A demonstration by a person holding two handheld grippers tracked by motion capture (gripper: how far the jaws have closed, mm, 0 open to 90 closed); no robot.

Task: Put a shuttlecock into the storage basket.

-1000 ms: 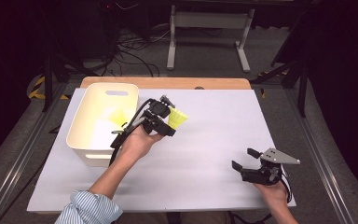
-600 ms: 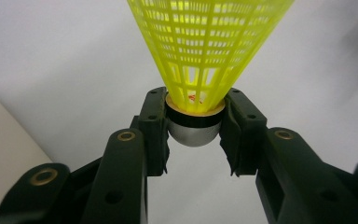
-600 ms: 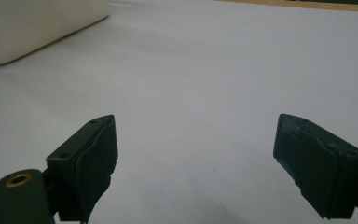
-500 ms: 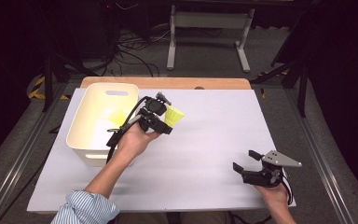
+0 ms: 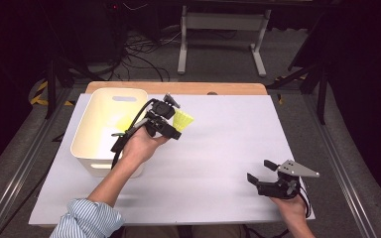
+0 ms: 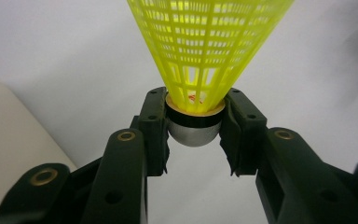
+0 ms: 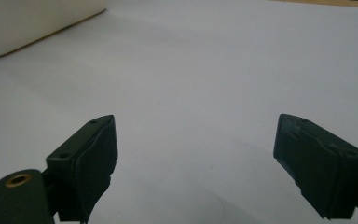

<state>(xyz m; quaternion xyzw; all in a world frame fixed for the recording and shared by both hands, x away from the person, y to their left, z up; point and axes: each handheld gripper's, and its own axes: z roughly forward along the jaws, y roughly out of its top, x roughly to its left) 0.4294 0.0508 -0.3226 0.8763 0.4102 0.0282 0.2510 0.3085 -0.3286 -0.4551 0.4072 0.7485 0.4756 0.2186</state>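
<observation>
With the shuttlecock (image 6: 200,70) clamped in the left hand-held gripper (image 6: 195,130) beside the bin (image 5: 101,148), only dropping it in remains; the right hand-held gripper (image 7: 196,163) waits wide open, empty.

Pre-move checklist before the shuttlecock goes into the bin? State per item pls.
1. Grip: left gripper has its pads clamped on the base of the yellow shuttlecock: ok.
2. Shuttlecock seated straight, skirt pointing away from the jaws: ok.
3. Position over the target: in the high view the shuttlecock sits just right of the white bin, not above its opening: not ok.
4. Room in the bin: interior looks free, though the hand hides part of it: cannot tell.
5. Right gripper out of the way, open, low at the table's near right: ok.
6. Cable snagging on the bin rim: cannot tell.
</observation>
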